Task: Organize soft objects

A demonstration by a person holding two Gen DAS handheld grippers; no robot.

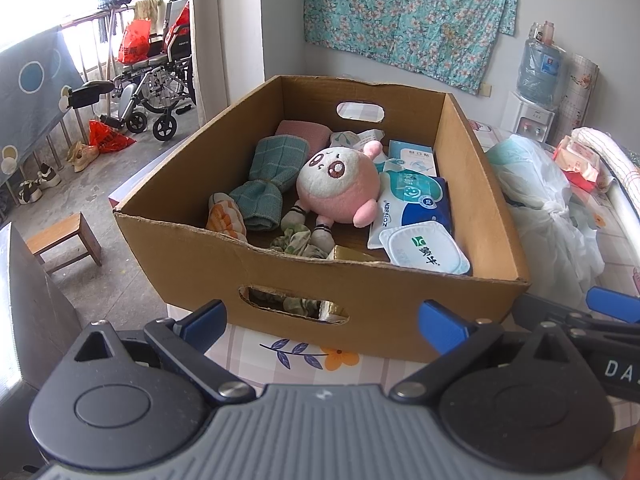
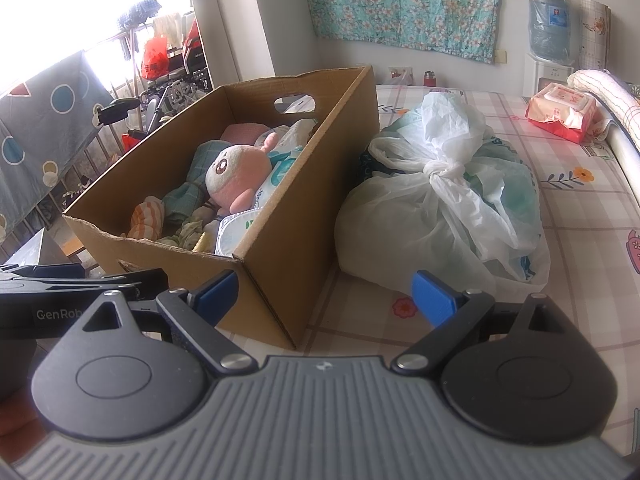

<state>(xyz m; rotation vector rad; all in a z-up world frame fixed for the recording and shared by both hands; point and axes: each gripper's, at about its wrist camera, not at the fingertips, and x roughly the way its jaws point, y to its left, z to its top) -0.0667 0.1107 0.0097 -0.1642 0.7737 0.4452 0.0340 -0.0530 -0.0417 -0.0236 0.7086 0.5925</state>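
Brown cardboard box (image 1: 400, 312) on the floral tablecloth (image 2: 580, 216) holds a pink plush toy (image 1: 340, 184), teal towels (image 1: 268, 176) and wipes packs (image 1: 416, 204). Left gripper (image 1: 324, 320) and right gripper (image 2: 326, 294) hover near it, both spread, empty. A knotted plastic bag (image 2: 440, 204) lies right of the box.

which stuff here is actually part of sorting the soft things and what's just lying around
Part of the job:
cardboard box
pink plush toy
green cloth
pink folded cloth
orange striped sock

Just lying about:
knotted plastic bag
red tissue pack
water dispenser
wheelchair
wooden stool
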